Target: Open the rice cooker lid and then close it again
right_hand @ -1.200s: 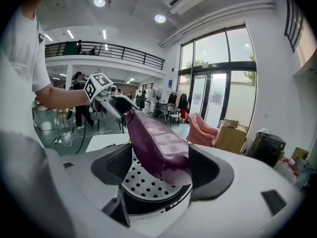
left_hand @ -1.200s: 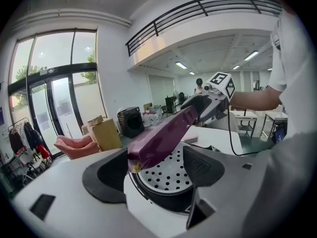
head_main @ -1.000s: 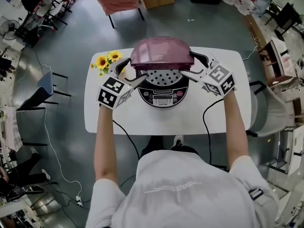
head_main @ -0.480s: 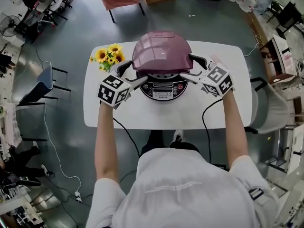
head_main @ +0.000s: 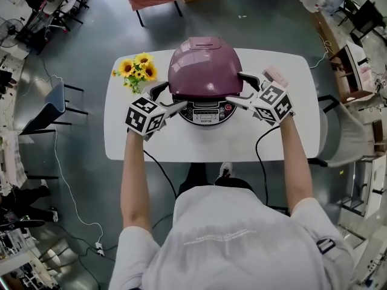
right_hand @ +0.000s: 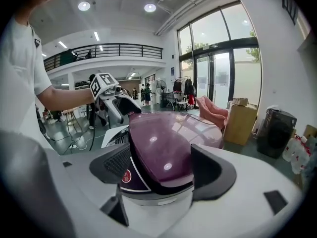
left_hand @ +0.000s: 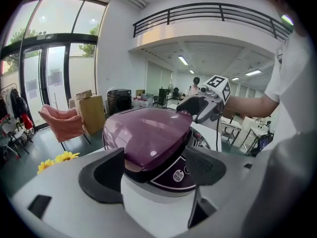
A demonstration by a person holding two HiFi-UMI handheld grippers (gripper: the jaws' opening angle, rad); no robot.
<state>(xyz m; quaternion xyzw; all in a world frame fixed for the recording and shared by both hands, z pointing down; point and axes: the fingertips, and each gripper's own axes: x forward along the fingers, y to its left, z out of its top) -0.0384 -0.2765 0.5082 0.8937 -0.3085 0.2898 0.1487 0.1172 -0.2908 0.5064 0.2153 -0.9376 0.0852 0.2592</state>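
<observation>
- White table (head_main: pixel 290 139) carries the rice cooker (head_main: pixel 205 111) at its middle, purple lid (head_main: pixel 204 65) down.
- Left gripper (head_main: pixel 173 95) and right gripper (head_main: pixel 236 87) flank the rice cooker's near side, jaws spread, pinching nothing.
- Sunflowers (head_main: pixel 136 70) lie far left.

Rice cooker (head_main: pixel 205 119) sits upper centre of the head view, glossy purple domed lid (head_main: pixel 204 65) down over the body, dark control panel (head_main: pixel 207 109) facing the bottom edge.
</observation>
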